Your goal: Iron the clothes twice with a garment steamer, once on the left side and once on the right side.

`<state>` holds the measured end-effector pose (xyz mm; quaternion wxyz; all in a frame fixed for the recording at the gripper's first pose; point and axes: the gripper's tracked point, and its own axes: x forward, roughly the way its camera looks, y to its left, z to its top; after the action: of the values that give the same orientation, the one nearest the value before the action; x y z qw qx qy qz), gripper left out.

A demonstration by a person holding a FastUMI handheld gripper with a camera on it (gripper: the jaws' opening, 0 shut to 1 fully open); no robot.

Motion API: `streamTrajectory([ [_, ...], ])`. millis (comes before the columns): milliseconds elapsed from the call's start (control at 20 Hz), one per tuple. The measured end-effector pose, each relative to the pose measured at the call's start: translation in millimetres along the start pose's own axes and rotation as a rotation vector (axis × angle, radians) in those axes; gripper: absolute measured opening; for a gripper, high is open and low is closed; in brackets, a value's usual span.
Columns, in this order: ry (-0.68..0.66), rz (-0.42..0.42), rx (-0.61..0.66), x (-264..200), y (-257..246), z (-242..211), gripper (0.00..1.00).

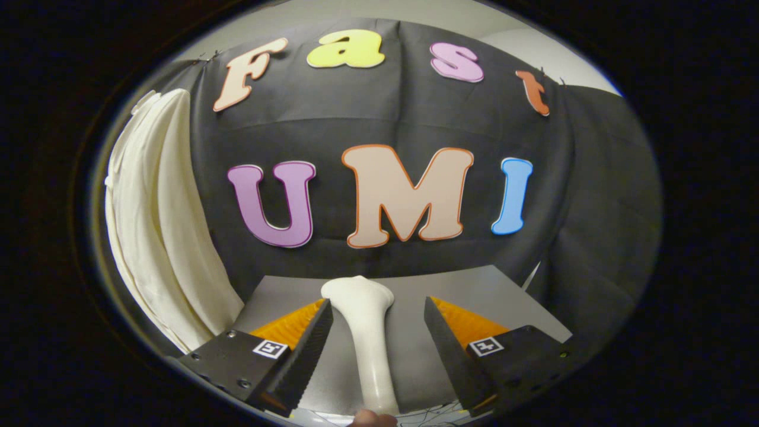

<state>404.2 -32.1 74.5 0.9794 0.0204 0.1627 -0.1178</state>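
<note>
1. Nearest the lens, at the bottom centre of the frame, the gripper (378, 332) showed both fingers (302, 356) spread apart, each carrying a small square marker tag on its upper block.
2. Between the fingers lay the garment steamer (366, 338), a pale cream body with a slim handle running down toward the lens and a wider rounded head at the far end, lower centre of the frame.
3. Neither finger pressed on the steamer; a visible gap stood on each side of the handle, narrower on the left-hand finger, wider on the right-hand one.
4. At the very bottom edge, just below the steamer's handle, a small patch of a person's hand (372, 420) was seen; too little of it showed to tell its pose.
5. Beneath the steamer was a grey table (492, 290), occupying the lower centre. Orange pieces (462, 320) appeared just behind each finger; whether they belong to the gripper or lie on the table could not be told.
6. At the left of the frame hung the clothes (160, 225), a cream-white fabric in long vertical folds, well apart from the steamer and the fingers.
7. Behind everything, the black cloth wall (593, 196) spanned the centre and right of the frame, with a light surface above it at the upper edge.
</note>
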Motion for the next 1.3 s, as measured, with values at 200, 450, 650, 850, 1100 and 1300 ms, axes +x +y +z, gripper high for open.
streamTrajectory([
  [200,0.148,0.018,-0.013,26.2,4.3,-24.0,0.95],
  [450,0.262,0.024,-0.034,55.1,12.4,-42.0,0.96],
  [650,0.396,0.011,-0.079,66.1,13.8,-62.4,0.97],
  [850,0.417,0.039,-0.006,71.1,17.2,-59.4,0.88],
  [1100,0.425,0.059,-0.015,77.1,12.8,-59.2,0.62],
  [1300,0.385,0.059,-0.049,76.6,13.9,-59.3,0.49],
])
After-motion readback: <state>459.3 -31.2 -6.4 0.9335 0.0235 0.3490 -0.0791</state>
